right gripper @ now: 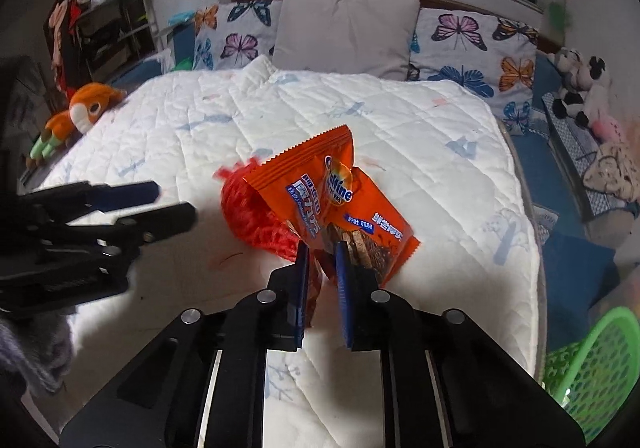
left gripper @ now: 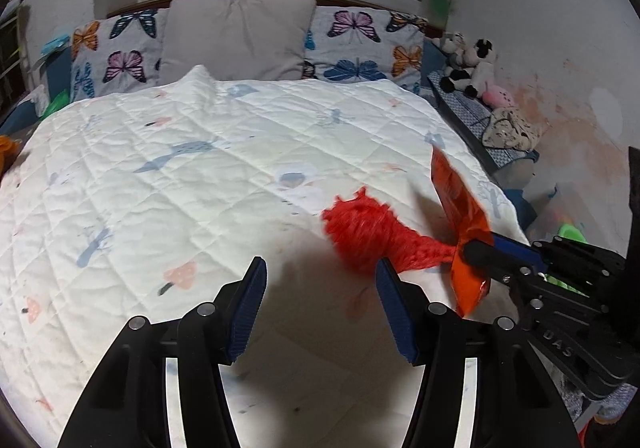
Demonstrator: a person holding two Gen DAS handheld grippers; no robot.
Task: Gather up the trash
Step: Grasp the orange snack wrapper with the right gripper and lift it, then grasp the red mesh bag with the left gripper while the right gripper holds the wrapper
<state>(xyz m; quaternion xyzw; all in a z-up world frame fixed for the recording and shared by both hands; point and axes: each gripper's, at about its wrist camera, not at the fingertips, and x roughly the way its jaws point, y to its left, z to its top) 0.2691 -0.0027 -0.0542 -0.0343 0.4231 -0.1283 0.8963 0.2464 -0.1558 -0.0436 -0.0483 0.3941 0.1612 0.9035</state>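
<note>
Bed (right gripper: 400,120): covered by a white quilt (left gripper: 200,176).
Head of bed: three pillows (left gripper: 236,36) are propped.
Bed's left edge: an orange plush toy (right gripper: 84,108) is laid.

Black linkages, silver screws, ribbed blue fingers (left gripper: 248,308).

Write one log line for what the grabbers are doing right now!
left gripper: open, empty | right gripper: shut on orange wrapper and red mesh bag | over white quilt

Bright overhead light washes out the quilt (left gripper: 208,168); fisheye edges dark, slight motion blur
</note>
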